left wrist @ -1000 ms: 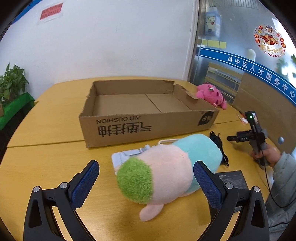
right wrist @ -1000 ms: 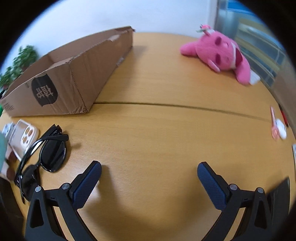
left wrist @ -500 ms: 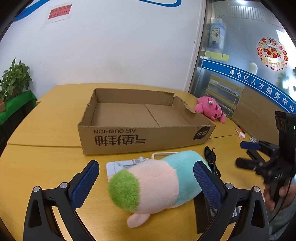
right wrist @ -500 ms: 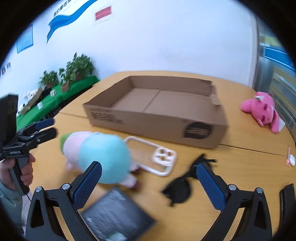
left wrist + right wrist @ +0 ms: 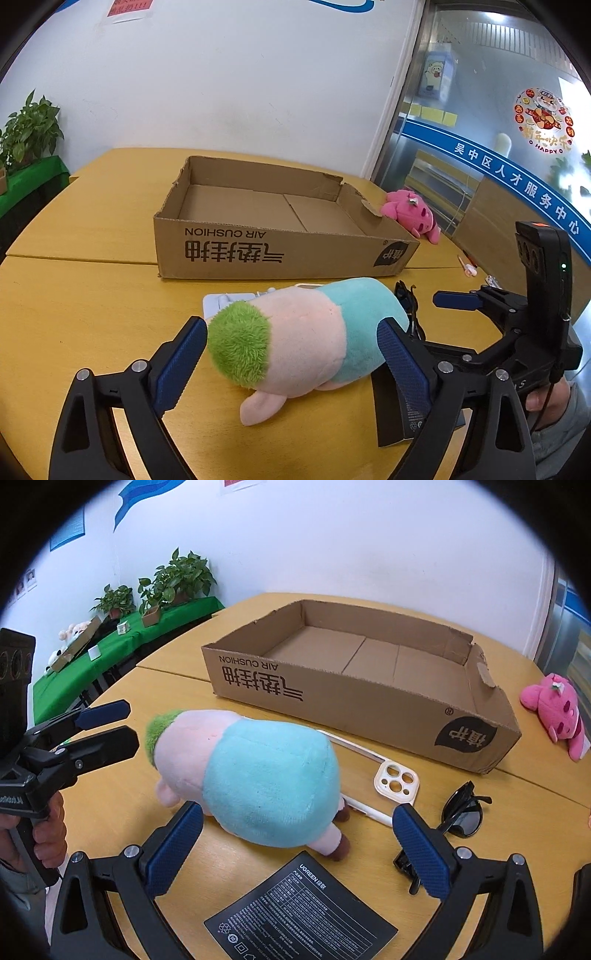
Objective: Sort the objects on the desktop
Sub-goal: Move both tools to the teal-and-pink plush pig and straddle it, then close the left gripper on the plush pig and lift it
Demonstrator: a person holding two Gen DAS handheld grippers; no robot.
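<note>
Left gripper: jaws closing around the plush toy, which lies on the table before the empty cardboard box; pads not yet pressing. Right gripper wide open, empty. Advice: squeeze the mid-body firmly, lift clear of the phone case.

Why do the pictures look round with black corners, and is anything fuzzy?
Both views come through a fisheye lens, so the corners go black. In the left wrist view the door frame and table edge bow; the plush is sharp, in soft shadow. In the right wrist view the box looks stretched, the black card reads crisply. No blur or glare on the table things.
</note>
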